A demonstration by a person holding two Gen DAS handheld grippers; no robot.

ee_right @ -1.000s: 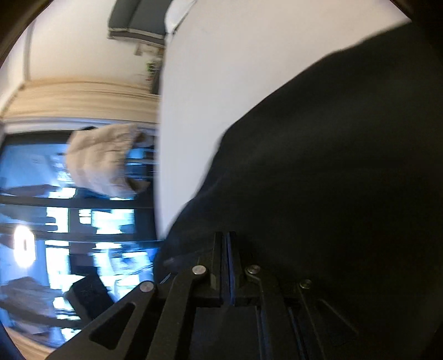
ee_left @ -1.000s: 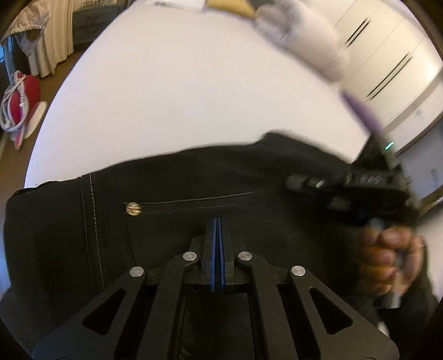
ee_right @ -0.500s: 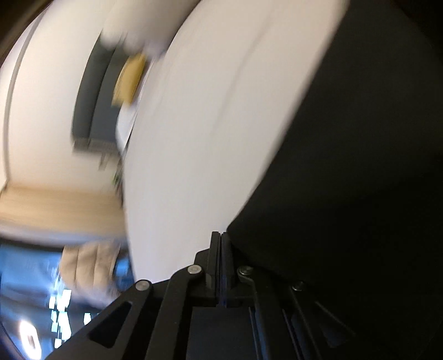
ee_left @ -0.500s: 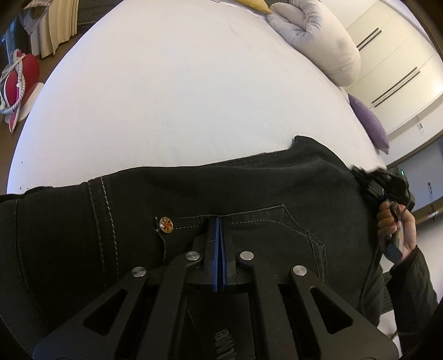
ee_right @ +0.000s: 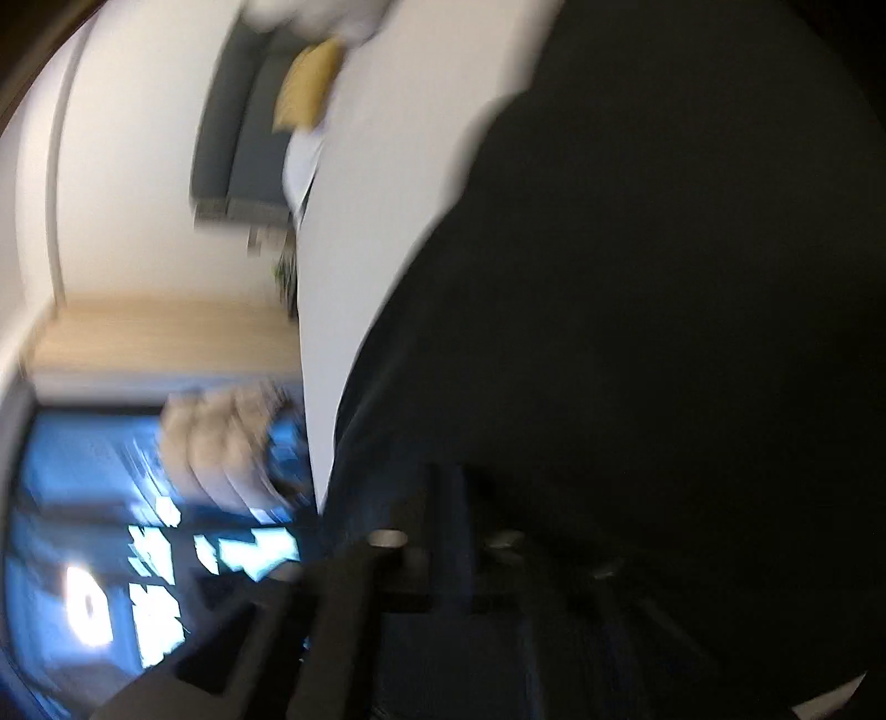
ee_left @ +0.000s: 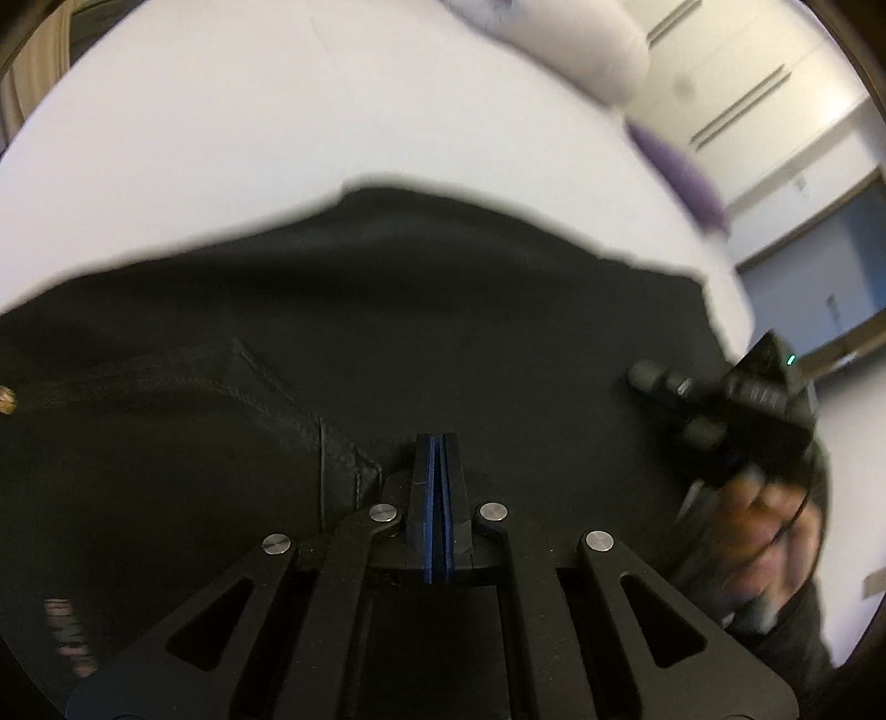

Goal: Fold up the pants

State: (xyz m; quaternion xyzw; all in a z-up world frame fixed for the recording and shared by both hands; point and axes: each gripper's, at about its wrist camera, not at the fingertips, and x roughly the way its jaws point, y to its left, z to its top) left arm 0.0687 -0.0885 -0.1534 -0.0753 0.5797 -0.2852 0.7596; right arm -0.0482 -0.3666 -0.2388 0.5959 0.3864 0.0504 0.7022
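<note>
Black pants lie spread across a white bed, filling the lower half of the left wrist view from 9 o'clock to 3 o'clock, a stitched back pocket at about 8 o'clock. The left gripper has its two blue-lined fingers pressed together, their tips against the dark cloth just beside the pocket's corner; whether fabric is pinched between them cannot be told. At 3 o'clock a hand grasps the right gripper, its tip over the pants' edge. In the blurred right wrist view that gripper is closed, the pants covering everything from 12 to 5 o'clock. A pale pillow sits at 1 o'clock.
</note>
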